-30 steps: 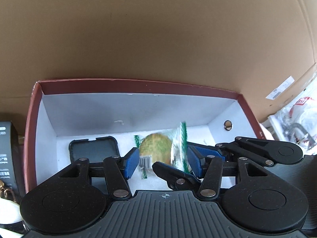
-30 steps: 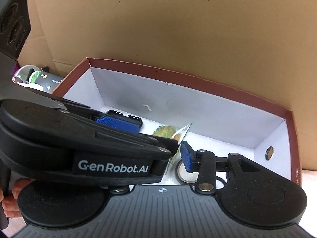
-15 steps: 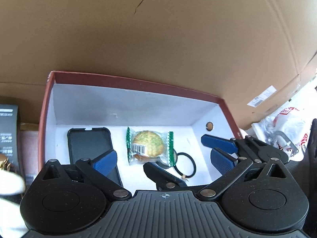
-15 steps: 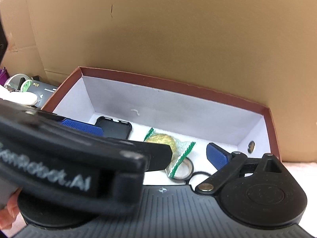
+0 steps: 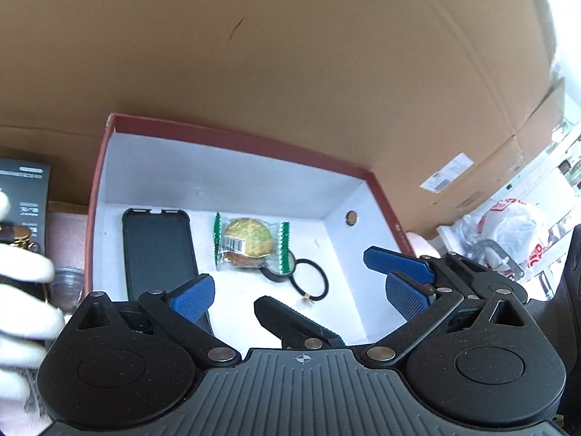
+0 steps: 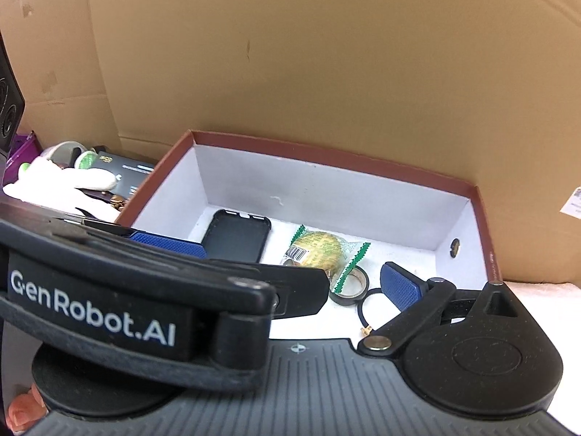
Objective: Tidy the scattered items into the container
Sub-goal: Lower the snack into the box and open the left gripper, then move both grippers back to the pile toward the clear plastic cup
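Your red-rimmed box (image 5: 385,196), white inside, stands against the cardboard wall (image 5: 290,54). On its floor lie, left to right, a black phone case (image 5: 156,247), a wrapped round cookie (image 5: 248,241), a tape ring (image 6: 349,287) partly under the wrapper, and a black hair tie (image 5: 310,278). Your left gripper (image 5: 296,292) hovers over the box, fingers (image 5: 192,292) spread wide, holding nothing. Your right gripper (image 6: 290,265) is likewise spread and empty.

An open-topped box (image 5: 232,138) sits against a tall cardboard wall (image 5: 290,54), so entry is from above and the near side. Its floor holds a phone case (image 5: 156,247) at left, a wrapped snack (image 5: 250,241) in the middle and a hair tie (image 5: 308,279) beside it; the right end stays bare.
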